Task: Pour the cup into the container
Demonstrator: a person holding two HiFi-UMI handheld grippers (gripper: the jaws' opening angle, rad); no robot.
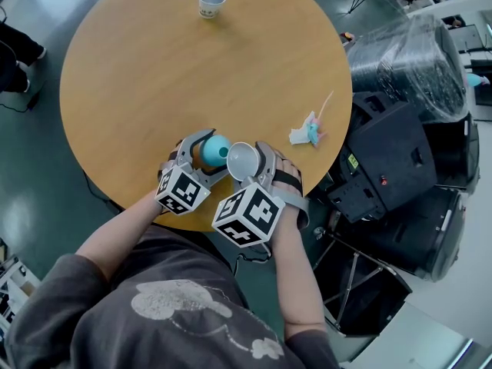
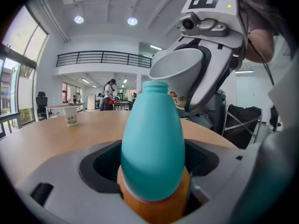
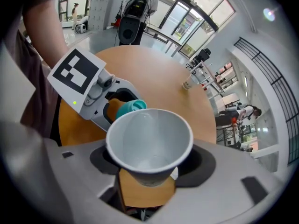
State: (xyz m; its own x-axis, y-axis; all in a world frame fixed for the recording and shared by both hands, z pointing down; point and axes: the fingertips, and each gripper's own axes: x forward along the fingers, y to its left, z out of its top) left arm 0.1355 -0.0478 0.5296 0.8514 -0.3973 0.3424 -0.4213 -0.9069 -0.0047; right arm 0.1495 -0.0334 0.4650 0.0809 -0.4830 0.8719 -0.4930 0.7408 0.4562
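My left gripper [image 1: 204, 157] is shut on a teal bottle-shaped container [image 1: 216, 150] with an orange base, held upright near the table's front edge. In the left gripper view the container [image 2: 152, 139] fills the gap between the jaws, its open mouth at the top. My right gripper [image 1: 247, 167] is shut on a white paper cup [image 1: 242, 159], right beside the container. The cup [image 2: 180, 73] is tilted, its rim next to the container's mouth. In the right gripper view the cup [image 3: 149, 141] looks nearly empty inside, with the container's teal top [image 3: 131, 106] just behind it.
A second paper cup [image 1: 211, 1] stands at the far side of the round wooden table [image 1: 154, 75]. A crumpled white and teal scrap [image 1: 310, 131] lies near the right edge. Black equipment cases [image 1: 392, 160] and a plastic-wrapped speaker [image 1: 407, 60] stand to the right of the table.
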